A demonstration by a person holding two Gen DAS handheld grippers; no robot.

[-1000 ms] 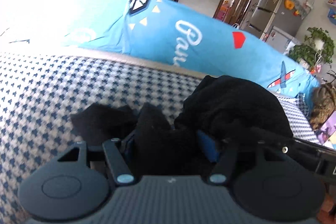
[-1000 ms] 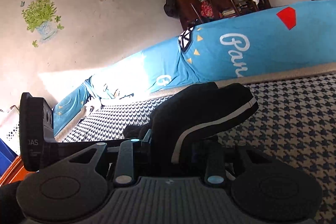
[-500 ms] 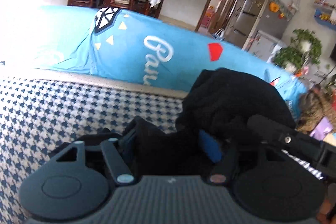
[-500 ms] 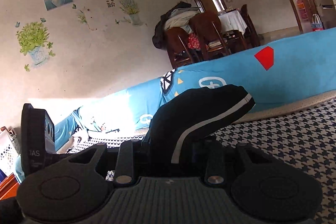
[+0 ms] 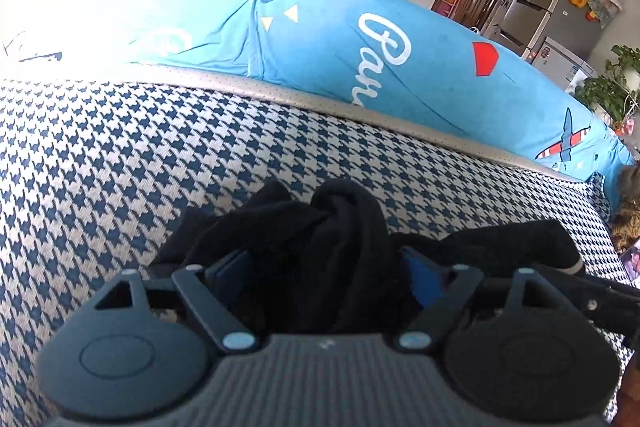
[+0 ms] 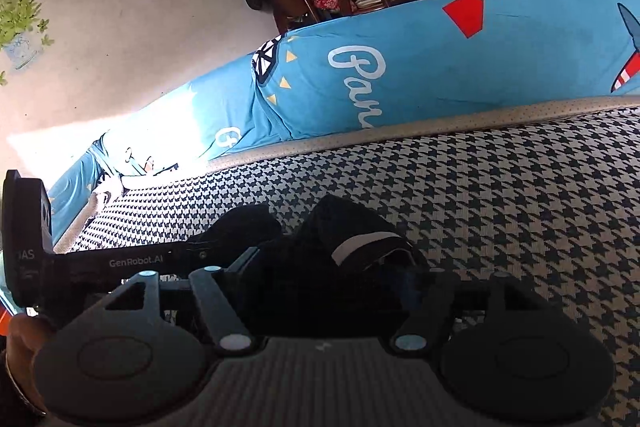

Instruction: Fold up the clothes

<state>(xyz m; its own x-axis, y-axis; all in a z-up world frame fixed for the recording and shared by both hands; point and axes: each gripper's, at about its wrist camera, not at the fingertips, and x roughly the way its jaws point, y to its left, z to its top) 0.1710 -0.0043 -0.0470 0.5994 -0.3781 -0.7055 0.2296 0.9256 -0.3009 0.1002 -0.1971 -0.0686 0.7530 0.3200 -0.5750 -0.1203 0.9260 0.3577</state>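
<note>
Soft black garment (image 5: 340,227), bunched between grippers

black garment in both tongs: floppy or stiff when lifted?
Likely floppy: the black garment bunches into soft folds between the left tongs. Probably light; it sags over the right tongs. Its knit look suggests little slip.

Daylight scene, pretty bright overall. A hard sun patch blows out to pure white on the blue cover (image 5: 100,7) at left in the left wrist view, and again low on the wall (image 6: 120,131) in the right one. Heavy fisheye bending with dark vignetted corners. The black garment (image 5: 332,251) is just a detail-less blob; the houndstooth cushion (image 6: 500,195) stays crisp.
</note>
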